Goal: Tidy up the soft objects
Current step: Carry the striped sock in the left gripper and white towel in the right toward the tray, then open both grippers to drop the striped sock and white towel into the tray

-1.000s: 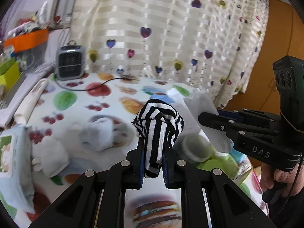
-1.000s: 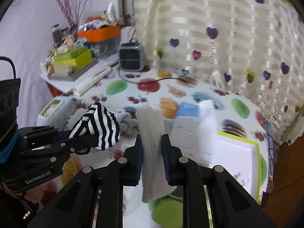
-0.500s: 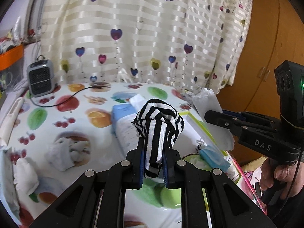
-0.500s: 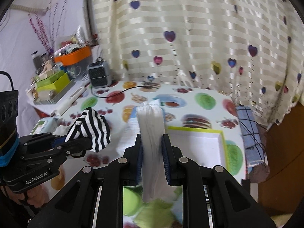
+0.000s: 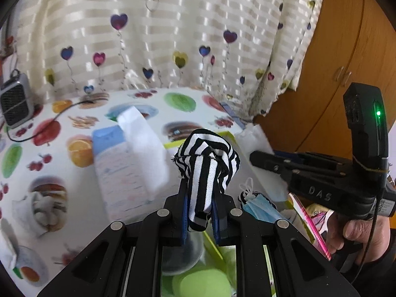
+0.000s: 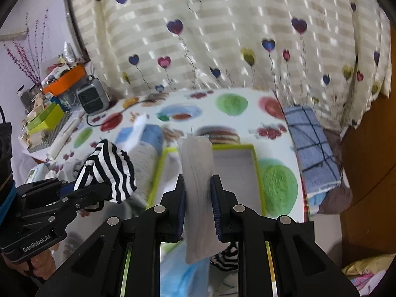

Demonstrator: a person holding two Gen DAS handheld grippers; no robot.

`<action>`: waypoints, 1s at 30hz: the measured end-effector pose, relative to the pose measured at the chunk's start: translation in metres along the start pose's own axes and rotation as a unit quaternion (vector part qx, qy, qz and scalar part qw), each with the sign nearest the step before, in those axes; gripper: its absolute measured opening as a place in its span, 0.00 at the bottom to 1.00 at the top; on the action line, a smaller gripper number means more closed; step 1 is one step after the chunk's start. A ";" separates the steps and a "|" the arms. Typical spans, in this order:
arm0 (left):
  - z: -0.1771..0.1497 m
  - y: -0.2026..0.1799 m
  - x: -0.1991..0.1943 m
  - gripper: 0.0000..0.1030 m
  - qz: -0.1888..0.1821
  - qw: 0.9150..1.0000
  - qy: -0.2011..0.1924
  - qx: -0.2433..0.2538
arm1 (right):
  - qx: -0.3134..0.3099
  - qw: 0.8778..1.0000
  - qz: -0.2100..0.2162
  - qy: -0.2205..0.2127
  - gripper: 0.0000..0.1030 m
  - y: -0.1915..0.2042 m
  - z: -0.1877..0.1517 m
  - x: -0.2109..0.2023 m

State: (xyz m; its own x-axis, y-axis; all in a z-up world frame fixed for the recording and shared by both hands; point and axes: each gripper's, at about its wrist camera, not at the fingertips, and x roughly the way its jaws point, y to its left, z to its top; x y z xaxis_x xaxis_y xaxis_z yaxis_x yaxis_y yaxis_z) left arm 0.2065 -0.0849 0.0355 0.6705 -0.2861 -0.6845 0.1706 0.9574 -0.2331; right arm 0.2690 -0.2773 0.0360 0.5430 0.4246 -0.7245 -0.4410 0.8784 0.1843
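Hanging from the left gripper [image 5: 200, 212], the striped cloth [image 5: 206, 168] is pinched at its lower end between the blue pads, and its bunched top flops over above the fingertips. The right gripper [image 6: 198, 208] is clamped the same way on a white cloth [image 6: 196, 173], which stands as an upright strip with its long axis running along the fingers and its tail drooping below them.

What the coming move turns on is the green-rimmed tray [image 6: 256, 163]. In the right wrist view it lies straight ahead of and below the white cloth, its pale floor open on the right of the strip, so the right hand looks nearer to it. The striped cloth rides off to the left of the tray, beside a blue tissue pack [image 5: 116, 153]. A blue face mask [image 5: 259, 210] and another striped piece [image 6: 226, 257] lie just below the grippers.

My guess is that the white cloth goes down first, lowered forward into the tray, and the striped one follows from the left.
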 end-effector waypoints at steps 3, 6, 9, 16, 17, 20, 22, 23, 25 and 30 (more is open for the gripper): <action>0.000 -0.006 0.017 0.14 0.000 1.000 0.017 0.004 | 0.012 1.000 0.005 0.021 0.20 -0.012 -0.007 0.016; 0.001 -0.011 0.032 0.14 0.002 1.000 0.030 0.007 | 0.020 0.999 0.002 0.039 0.22 -0.021 -0.014 0.027; 0.002 -0.016 0.044 0.15 -0.002 0.999 0.041 0.010 | 0.025 0.999 -0.001 0.046 0.24 -0.027 -0.018 0.031; 0.003 -0.019 0.047 0.34 -0.025 0.999 0.046 0.008 | 0.022 0.999 -0.014 0.024 0.44 -0.029 -0.017 0.015; 0.004 -0.019 0.045 0.34 -0.026 0.999 0.043 0.009 | 0.023 0.999 -0.015 0.019 0.44 -0.029 -0.016 0.012; 0.004 -0.019 0.035 0.34 -0.024 0.999 0.033 0.011 | 0.023 0.999 -0.021 0.009 0.44 -0.026 -0.014 0.004; 0.004 -0.018 0.027 0.34 -0.023 0.999 0.026 0.009 | 0.019 1.000 -0.024 0.001 0.44 -0.020 -0.012 -0.002; 0.003 -0.018 0.022 0.34 -0.021 0.999 0.022 0.009 | 0.017 1.000 -0.024 -0.004 0.44 -0.017 -0.012 -0.006; 0.002 -0.016 0.013 0.34 -0.019 1.000 0.014 0.007 | 0.015 1.000 -0.022 -0.012 0.44 -0.011 -0.012 -0.012; -0.004 -0.004 -0.014 0.34 -0.010 1.000 -0.007 -0.001 | 0.011 0.999 -0.011 -0.031 0.44 0.010 -0.012 -0.025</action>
State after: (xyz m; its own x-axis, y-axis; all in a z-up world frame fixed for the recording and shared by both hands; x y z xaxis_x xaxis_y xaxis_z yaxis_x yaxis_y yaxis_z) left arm 0.1933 -0.0849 0.0430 0.6776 -0.3043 -0.6695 0.1827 0.9515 -0.2475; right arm 0.2428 -0.2818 0.0479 0.5963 0.4177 -0.6855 -0.4131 0.8919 0.1842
